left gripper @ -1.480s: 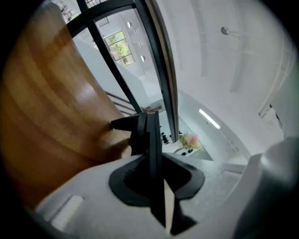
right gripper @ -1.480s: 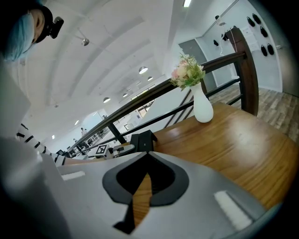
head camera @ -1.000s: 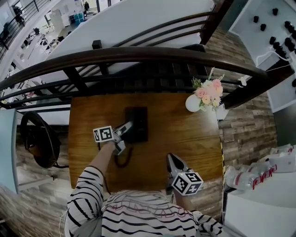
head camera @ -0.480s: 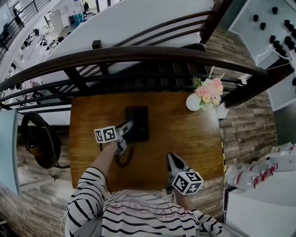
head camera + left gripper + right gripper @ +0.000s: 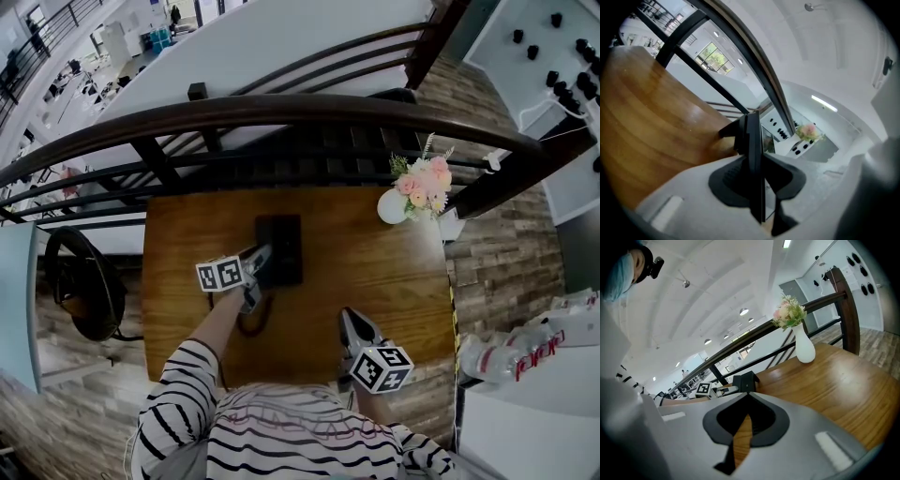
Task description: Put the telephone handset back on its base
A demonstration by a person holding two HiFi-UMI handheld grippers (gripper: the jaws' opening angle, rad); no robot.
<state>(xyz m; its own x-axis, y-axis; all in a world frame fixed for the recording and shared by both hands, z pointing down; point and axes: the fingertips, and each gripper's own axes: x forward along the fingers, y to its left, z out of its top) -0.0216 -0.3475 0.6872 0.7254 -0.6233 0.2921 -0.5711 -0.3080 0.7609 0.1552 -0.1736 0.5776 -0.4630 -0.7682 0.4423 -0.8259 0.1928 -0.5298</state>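
A black telephone base (image 5: 286, 246) sits mid-table on the wooden table (image 5: 375, 272). My left gripper (image 5: 255, 265) reaches its left side, with the marker cube (image 5: 223, 274) just behind. In the left gripper view the black handset (image 5: 752, 136) stands edge-on between the jaws of the left gripper (image 5: 758, 157). The pads still touch it, though the jaws have just been opening slightly. I cannot tell whether it sits in the cradle. The coiled cord (image 5: 248, 323) trails toward me. My right gripper (image 5: 354, 328) rests near the front edge, shut and holding nothing; its tips (image 5: 748, 397) meet over bare wood.
A white vase (image 5: 392, 208) with pink flowers (image 5: 424, 187) stands at the table's far right corner. A dark wooden railing (image 5: 281, 112) runs behind the table. A black ring-shaped object (image 5: 82, 281) hangs off the left. In the right gripper view the phone (image 5: 743, 382) lies ahead.
My left gripper has rolled a little at the phone, its marker cube shifting slightly right. The right gripper has not moved.
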